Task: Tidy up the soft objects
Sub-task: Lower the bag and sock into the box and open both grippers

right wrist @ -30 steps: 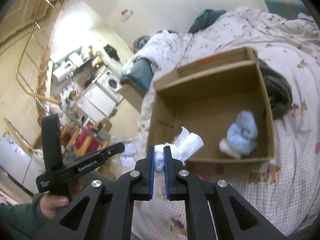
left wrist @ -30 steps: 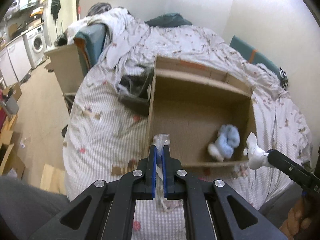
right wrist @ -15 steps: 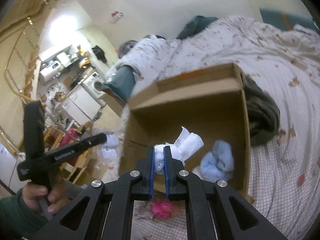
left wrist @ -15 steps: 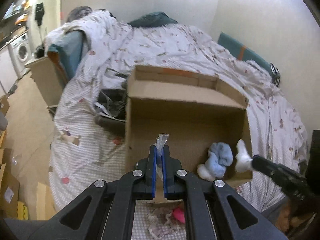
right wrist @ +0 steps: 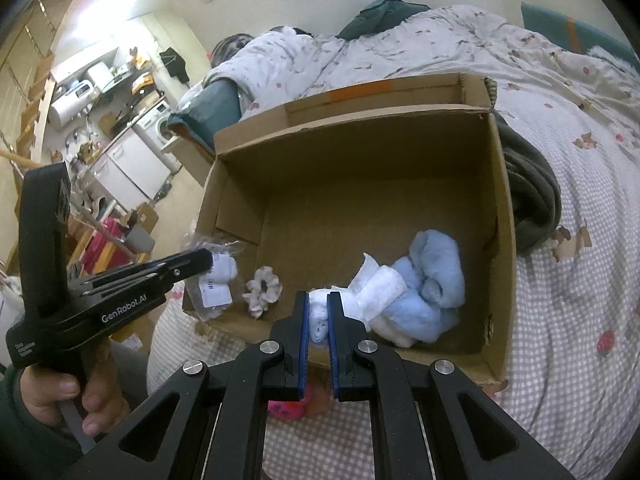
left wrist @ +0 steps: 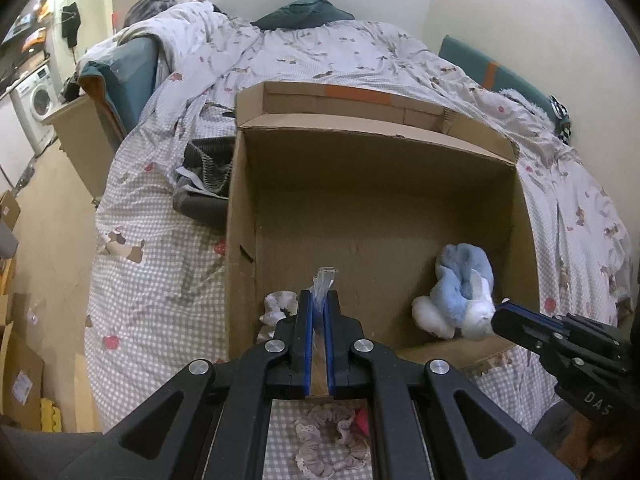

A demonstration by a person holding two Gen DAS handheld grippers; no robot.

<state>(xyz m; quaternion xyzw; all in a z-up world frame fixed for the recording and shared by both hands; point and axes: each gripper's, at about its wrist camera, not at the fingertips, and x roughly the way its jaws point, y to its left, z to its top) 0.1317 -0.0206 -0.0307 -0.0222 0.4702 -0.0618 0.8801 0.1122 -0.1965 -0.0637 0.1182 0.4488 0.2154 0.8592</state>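
Note:
An open cardboard box (left wrist: 376,148) (right wrist: 360,128) lies on the bed. Inside are a light blue plush (left wrist: 464,280) (right wrist: 432,276) and a pale scrunchie (left wrist: 276,306) (right wrist: 264,286). My left gripper (left wrist: 318,304) (right wrist: 206,258) is shut on a clear plastic packet (left wrist: 323,280) (right wrist: 214,280) with something white in it, over the box's near left corner. My right gripper (right wrist: 318,316) (left wrist: 498,314) is shut on a white rolled sock (right wrist: 360,292), held inside the box against the blue plush.
A lilac lace scrunchie (left wrist: 332,440) and a pink item (right wrist: 286,404) lie on the checked bedcover (left wrist: 152,272) before the box. Dark grey clothing (left wrist: 204,184) (right wrist: 532,200) lies beside the box. The bed's left edge drops to the floor.
Both grippers have moved forward and down to the box. The packet now hangs over its near left corner and the white sock is inside beside the blue plush. A scrunchie came into view.

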